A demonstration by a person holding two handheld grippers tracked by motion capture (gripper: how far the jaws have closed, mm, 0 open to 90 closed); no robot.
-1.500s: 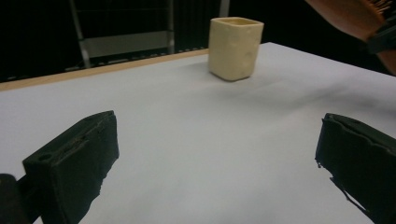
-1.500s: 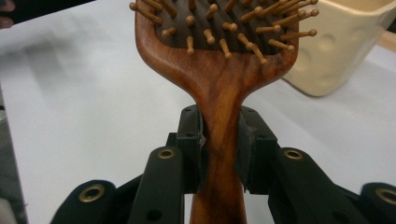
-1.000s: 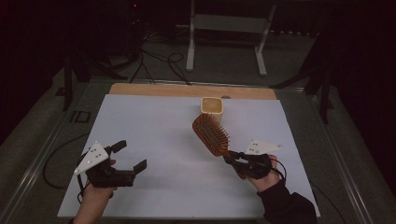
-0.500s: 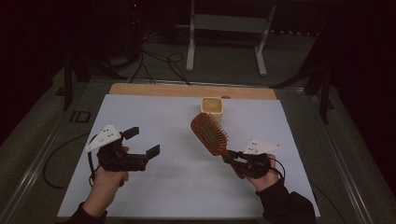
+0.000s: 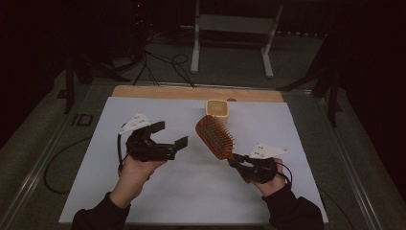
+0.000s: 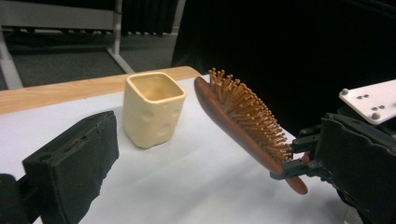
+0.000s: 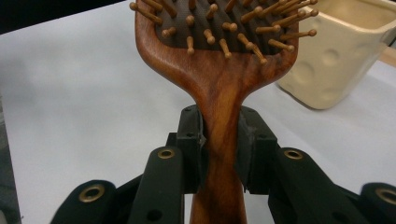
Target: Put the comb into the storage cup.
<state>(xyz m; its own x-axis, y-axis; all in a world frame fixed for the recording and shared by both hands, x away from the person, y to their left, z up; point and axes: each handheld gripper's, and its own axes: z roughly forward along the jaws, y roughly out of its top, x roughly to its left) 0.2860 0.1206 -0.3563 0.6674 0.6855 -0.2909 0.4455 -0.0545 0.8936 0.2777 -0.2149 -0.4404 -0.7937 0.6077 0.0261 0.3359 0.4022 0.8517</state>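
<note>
One brush [image 5: 215, 137], wooden, many pegs. One cup [image 5: 217, 108], cream, near table's [image 5: 143, 191] far edge. Two grippers: left [image 5: 173, 141], right [image 5: 238, 162]. One white sheet [image 5: 201, 191] over table. One metal stand [image 5: 230, 24] beyond far edge.

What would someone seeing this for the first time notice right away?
The wooden hairbrush stands out: the right gripper clamps its handle and holds it tilted above the white table cover, bristles facing up and to the right in the high view. Just behind its head sits a cream square cup near the far edge. The left gripper hangs open and empty to the brush's left.
</note>
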